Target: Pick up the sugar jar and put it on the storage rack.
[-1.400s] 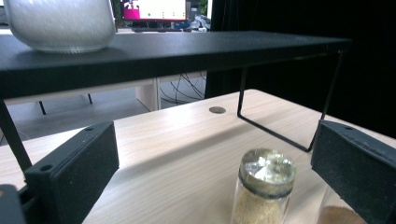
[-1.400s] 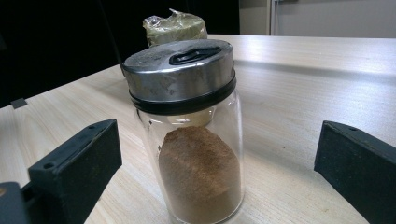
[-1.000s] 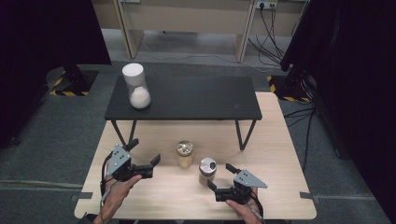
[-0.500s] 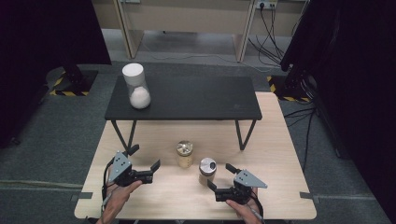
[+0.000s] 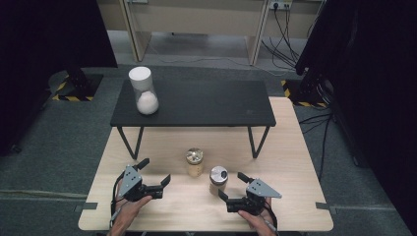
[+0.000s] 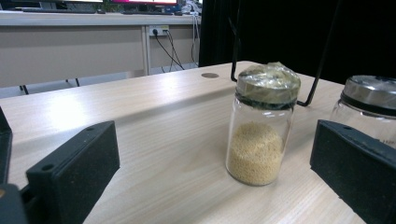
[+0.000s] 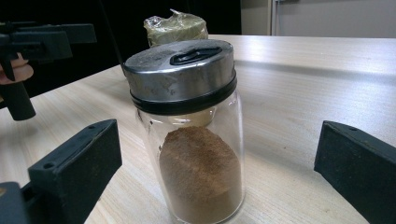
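Tipping is judged the chief risk at this moment: both jars are tall and narrow, and a jaw brought in off-centre could knock either one over before it is enclosed. The two jars stand close together on the wooden table (image 5: 295,147), so a push on one could drive it into the other. The wrapped lid might also slip if it were gripped there rather than on the glass.

The left gripper (image 5: 155,173) is held with its jaws wide apart, clamped on nothing, and is pointed toward the jar of pale yellow grains (image 5: 194,162), which stands ahead of it and apart from it. In the left gripper view the same jar (image 6: 262,123) is seen between the jaw tips but farther off, about one third filled, its lid covered in crinkled film.

The right gripper (image 5: 231,186) is likewise held open. The jar of brown powder (image 5: 218,180) stands just in front of it, and in the right gripper view this jar (image 7: 194,126) is framed between the two jaws without being touched. It is roughly half filled and closed by a metal shaker cap.

On the black side table (image 5: 196,105) beyond, a clear cylinder with a white lid (image 5: 143,91) is seen upright, holding a white rounded mass.
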Motion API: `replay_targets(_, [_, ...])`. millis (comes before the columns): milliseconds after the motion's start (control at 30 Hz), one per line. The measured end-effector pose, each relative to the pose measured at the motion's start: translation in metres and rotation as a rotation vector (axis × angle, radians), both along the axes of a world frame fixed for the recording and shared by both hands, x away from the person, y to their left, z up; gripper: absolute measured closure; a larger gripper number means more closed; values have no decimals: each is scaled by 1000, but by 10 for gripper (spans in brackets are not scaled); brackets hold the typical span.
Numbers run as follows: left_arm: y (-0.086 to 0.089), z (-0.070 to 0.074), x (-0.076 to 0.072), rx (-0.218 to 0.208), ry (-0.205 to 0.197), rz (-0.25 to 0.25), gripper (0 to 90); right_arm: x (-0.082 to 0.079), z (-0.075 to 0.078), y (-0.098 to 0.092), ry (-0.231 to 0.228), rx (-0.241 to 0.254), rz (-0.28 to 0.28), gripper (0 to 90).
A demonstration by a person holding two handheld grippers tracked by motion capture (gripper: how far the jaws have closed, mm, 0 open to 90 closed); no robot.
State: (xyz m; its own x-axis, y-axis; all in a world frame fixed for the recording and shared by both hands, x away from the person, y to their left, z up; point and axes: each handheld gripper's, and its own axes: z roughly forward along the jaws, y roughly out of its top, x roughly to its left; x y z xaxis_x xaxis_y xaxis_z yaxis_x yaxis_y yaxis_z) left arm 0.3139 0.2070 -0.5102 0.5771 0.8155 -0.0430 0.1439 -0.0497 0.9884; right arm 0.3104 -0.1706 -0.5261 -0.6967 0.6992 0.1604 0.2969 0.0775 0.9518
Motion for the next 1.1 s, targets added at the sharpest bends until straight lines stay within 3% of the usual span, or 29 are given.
replay_targets(433, [-4,-14,-4,18,6,-20,7,0,0,-1,1,9,-1,8])
replay_targets(833, [-5,-21,-7,39,5,-25,7,0,0,-1,-2,5,0,8])
replay_targets(967, [-6,-22,-9,57,-12,-31,10,-1,0,0,-7,-2,1,8])
replay_targets(1100, [-5,-22,-9,50,-11,-29,10,-1,0,0,-7,-4,3,8])
